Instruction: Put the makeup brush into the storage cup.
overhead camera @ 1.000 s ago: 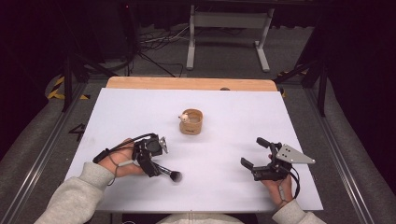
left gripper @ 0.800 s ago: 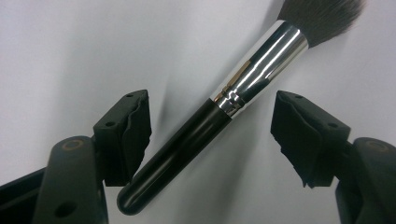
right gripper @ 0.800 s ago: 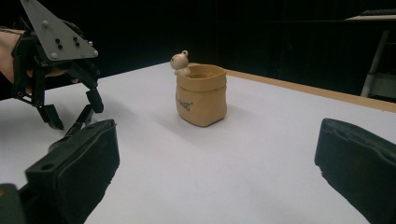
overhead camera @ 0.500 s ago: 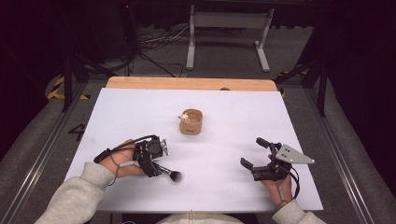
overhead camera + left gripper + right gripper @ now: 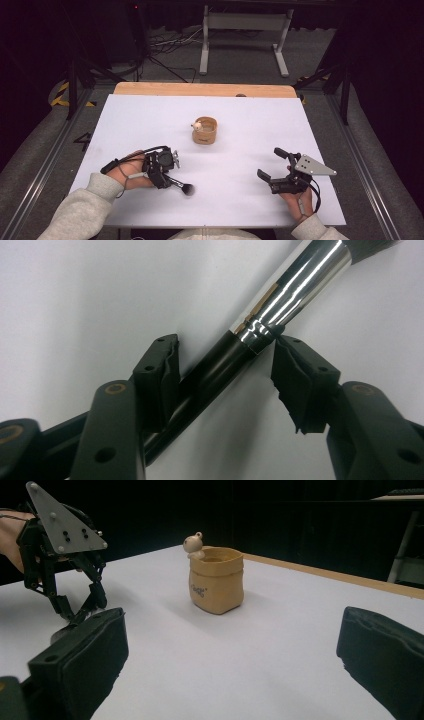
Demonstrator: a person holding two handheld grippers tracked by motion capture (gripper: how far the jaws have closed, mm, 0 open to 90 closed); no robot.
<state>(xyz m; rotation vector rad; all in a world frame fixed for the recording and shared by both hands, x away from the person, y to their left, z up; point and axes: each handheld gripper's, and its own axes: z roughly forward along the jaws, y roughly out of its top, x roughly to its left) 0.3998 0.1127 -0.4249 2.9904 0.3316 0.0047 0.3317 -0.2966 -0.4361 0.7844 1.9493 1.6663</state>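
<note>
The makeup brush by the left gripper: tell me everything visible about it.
The makeup brush lies flat on the white table, with a black handle, shiny silver ferrule and dark bristle head. It sits slantwise between the left gripper's jaws, which have just been closing; one pad meets the handle, the other reaches the ferrule's edge.

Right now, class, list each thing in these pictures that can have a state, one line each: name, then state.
Makeup brush: lying flat on the table, between the left gripper's jaws.
Left gripper: jaws have just been closing around the brush handle; the pads are at it, a firm grip not certain.
Right gripper: open, nothing between its jaws.
Tan pouch: upright, open at the top, a small wooden figure at its rim.
</note>
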